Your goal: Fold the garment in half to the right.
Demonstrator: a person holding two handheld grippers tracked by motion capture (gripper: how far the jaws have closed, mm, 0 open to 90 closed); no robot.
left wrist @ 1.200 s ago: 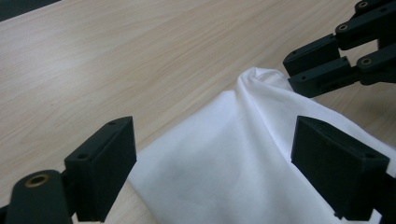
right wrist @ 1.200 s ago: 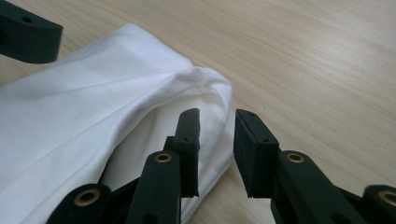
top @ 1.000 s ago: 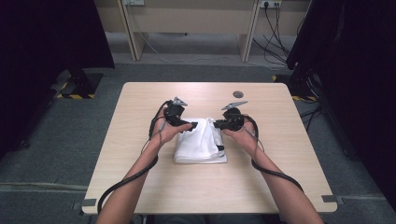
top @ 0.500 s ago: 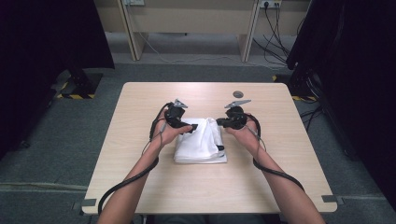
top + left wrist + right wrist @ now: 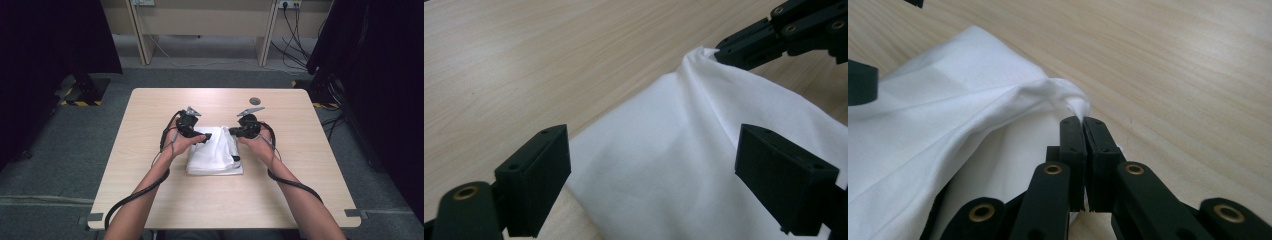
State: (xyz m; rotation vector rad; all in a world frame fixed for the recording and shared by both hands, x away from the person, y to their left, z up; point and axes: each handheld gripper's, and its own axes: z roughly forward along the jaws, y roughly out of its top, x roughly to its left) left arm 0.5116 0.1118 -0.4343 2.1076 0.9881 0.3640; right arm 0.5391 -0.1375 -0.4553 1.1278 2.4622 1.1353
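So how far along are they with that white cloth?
The white cloth already lies in a folded stack on the table. In hand: the right gripper is shut on a corner of the top layer, while the left gripper stands open over the cloth. Probably left: gripping with the left and making the next fold.

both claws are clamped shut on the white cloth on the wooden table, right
Not quite. The right claw is shut on the white cloth, but the left claw is open, its jaws wide apart over the cloth, as the left gripper view shows. The table is wooden.

A light wooden table [image 5: 150,200] carries a folded white cloth [image 5: 210,157] and a small dark disc [image 5: 255,100]
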